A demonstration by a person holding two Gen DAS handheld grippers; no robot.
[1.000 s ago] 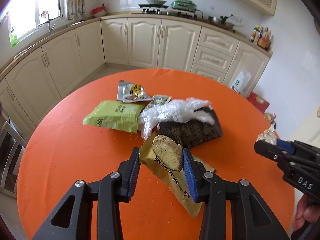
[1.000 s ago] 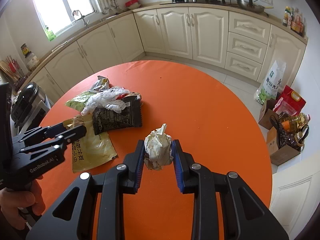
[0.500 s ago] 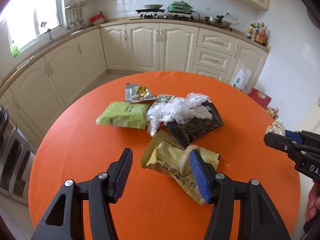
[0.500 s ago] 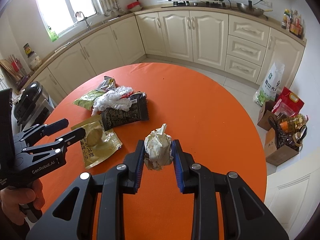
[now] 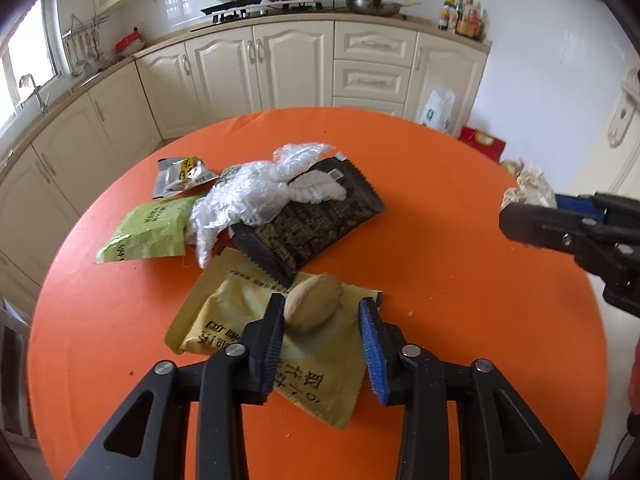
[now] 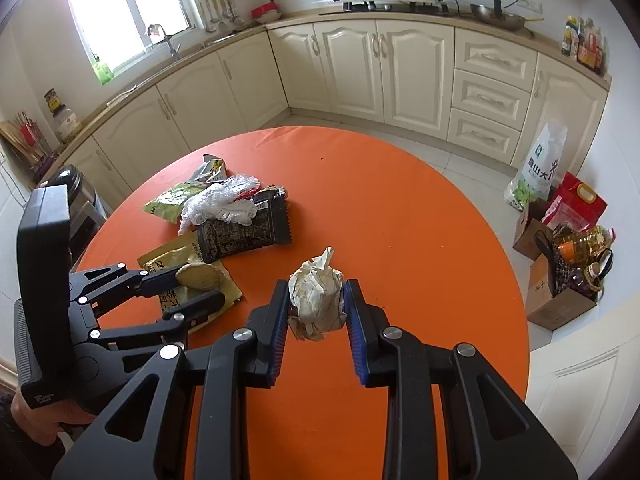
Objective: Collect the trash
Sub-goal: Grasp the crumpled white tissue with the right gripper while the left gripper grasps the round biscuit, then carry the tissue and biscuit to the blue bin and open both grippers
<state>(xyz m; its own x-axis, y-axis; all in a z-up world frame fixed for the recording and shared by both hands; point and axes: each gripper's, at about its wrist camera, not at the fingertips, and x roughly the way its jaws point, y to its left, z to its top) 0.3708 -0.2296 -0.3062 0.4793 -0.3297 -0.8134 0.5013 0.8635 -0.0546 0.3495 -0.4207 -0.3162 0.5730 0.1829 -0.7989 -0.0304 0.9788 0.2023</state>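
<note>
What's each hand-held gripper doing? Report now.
Left hand-held gripper: open, jaws just closing around the biscuit.
Right hand-held gripper: shut on the paper wad.

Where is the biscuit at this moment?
In the left wrist view the biscuit sits low and central on the yellow wrapper, between the left gripper's jaws, touching the left pad, just below the black packet.

A round table (image 5: 460, 264) with an orange cover is carrying a loose cluster of trash toward its left side; a yellow wrapper (image 5: 240, 320) is lying flat nearest the camera; a dark wrapper (image 5: 316, 224) is overlapping the yellow one's far edge; crumpled clear plastic (image 5: 248, 196) is resting on the dark one; a green packet (image 5: 148, 232) is lying just beside the plastic; a small silver packet (image 5: 180, 172) is sitting behind the green one; small crumbs are dotting the bare cover.
</note>
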